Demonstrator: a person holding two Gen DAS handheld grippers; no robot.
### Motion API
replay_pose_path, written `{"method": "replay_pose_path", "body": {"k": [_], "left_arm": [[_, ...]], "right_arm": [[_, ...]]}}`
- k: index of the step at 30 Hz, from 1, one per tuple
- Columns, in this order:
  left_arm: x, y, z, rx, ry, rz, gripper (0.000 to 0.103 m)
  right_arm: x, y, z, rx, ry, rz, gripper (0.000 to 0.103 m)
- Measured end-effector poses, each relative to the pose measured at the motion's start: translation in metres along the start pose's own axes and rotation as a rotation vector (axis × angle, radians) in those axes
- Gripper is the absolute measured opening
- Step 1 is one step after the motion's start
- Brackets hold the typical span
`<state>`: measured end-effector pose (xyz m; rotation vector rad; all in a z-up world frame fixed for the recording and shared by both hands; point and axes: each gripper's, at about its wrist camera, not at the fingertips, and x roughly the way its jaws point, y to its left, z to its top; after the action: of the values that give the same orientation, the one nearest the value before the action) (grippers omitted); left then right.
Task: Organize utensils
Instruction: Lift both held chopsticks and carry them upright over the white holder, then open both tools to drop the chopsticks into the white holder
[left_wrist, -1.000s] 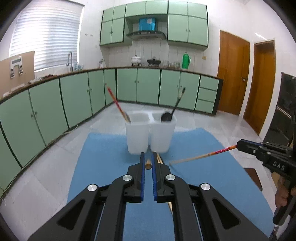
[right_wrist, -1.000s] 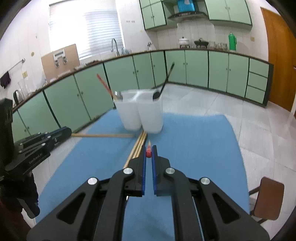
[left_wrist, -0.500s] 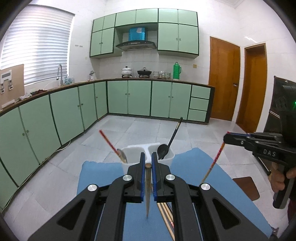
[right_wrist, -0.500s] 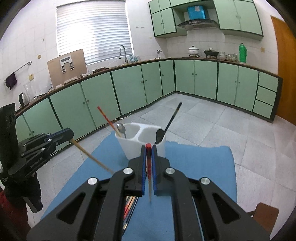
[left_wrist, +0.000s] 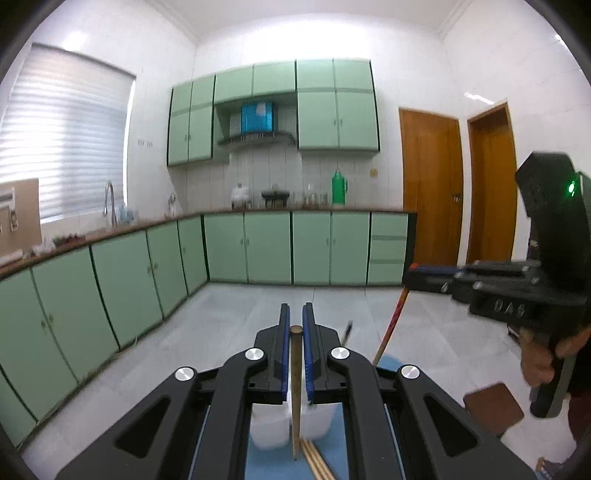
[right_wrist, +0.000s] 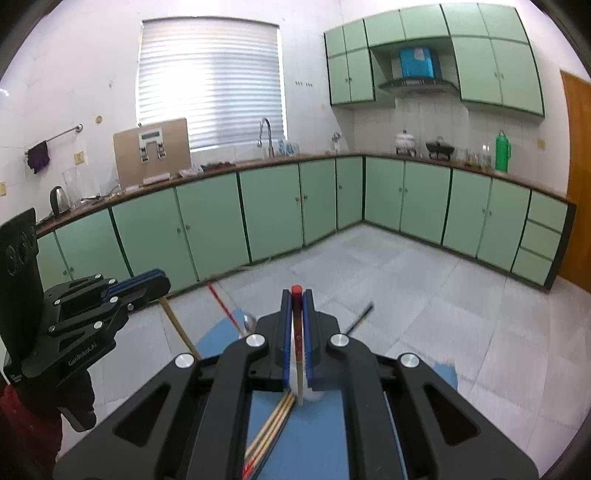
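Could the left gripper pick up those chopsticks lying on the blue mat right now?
Probably not yet. The left gripper is shut on a brown chopstick that hangs down between its fingers, so it has no free grip. The loose chopsticks on the blue mat lie uncovered below it.

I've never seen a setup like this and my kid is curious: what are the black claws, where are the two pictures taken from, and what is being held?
No robot here: a person holds a hand-held gripper in each hand, with a camera on each looking along its fingers. One picture is from the left hand-held gripper, the other from the right hand-held gripper. Each also shows the other off to one side. The left is shut on a plain wooden chopstick, the right on a red-topped chopstick, both hanging down. Below lie a blue mat, more loose chopsticks and a white utensil holder, mostly hidden.
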<state>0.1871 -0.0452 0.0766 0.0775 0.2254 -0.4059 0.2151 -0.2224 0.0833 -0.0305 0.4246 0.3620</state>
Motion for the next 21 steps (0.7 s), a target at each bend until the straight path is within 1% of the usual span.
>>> {"method": "replay_pose_path", "body": {"k": [5, 8, 10, 13, 16, 21], "left_arm": [[0.009, 0.003, 0.033, 0.035, -0.095, 0.024, 0.006], [0.029, 0.010, 0.038, 0.024, -0.099, 0.025, 0.006], [0.042, 0.016, 0.034, 0.007, -0.086, 0.021, 0.006], [0.067, 0.026, 0.018, -0.013, -0.052, 0.033, 0.006], [0.083, 0.032, 0.003, -0.024, -0.035, 0.046, 0.006], [0.112, 0.046, -0.024, -0.068, 0.029, 0.046, 0.006]], "right_arm": [[0.008, -0.002, 0.033, -0.029, -0.043, -0.007, 0.005], [0.021, -0.007, 0.043, -0.029, -0.051, -0.014, 0.005], [0.034, -0.013, 0.043, -0.018, -0.047, -0.015, 0.005], [0.054, -0.020, 0.039, -0.004, -0.025, -0.024, 0.005], [0.070, -0.022, 0.029, 0.005, -0.007, -0.027, 0.005], [0.102, -0.024, 0.008, 0.028, 0.039, -0.034, 0.005]]}}
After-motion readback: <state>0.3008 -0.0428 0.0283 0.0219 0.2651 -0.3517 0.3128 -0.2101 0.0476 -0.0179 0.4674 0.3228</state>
